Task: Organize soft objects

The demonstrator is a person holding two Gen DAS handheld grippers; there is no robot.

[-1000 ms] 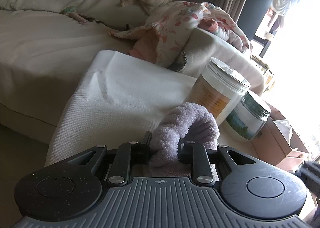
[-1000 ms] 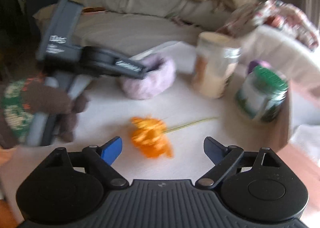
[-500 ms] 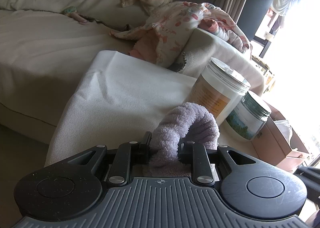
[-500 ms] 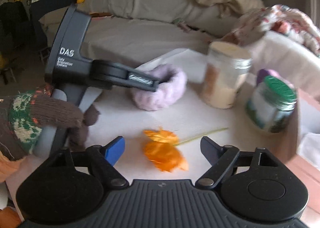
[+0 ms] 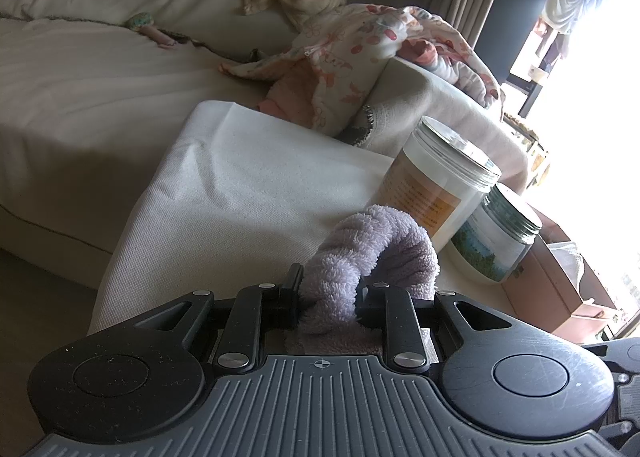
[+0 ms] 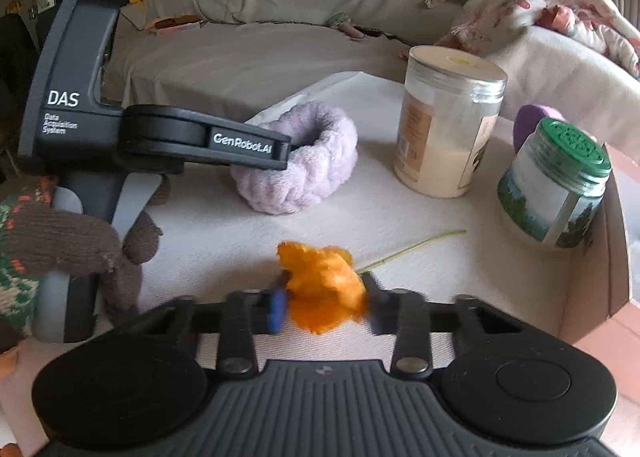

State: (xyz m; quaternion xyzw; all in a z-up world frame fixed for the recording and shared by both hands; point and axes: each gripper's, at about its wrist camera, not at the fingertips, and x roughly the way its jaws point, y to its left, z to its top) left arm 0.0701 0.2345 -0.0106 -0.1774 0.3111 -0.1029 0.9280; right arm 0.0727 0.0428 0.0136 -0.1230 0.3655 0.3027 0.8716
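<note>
My left gripper [image 5: 328, 293] is shut on a lilac terry headband [image 5: 372, 245], which rests on the white cloth-covered table [image 5: 248, 185]. In the right wrist view the headband [image 6: 304, 165] lies mid-table with the left gripper [image 6: 280, 153] clamped on its near-left rim. My right gripper [image 6: 324, 309] has closed around an orange fabric flower [image 6: 324, 277] with a thin green stem, lying on the cloth at the front.
A tall cream jar [image 6: 448, 125] and a shorter green-lidded jar [image 6: 556, 185] stand to the right of the headband. A purple object [image 6: 532, 125] sits behind the green jar. A sofa [image 5: 80, 77] with floral clothing [image 5: 360, 45] lies beyond. A cardboard box wall [image 6: 608, 257] borders the right.
My right gripper moved forward to the orange flower and its fingers closed on it. The left gripper stayed shut on the headband without moving.
</note>
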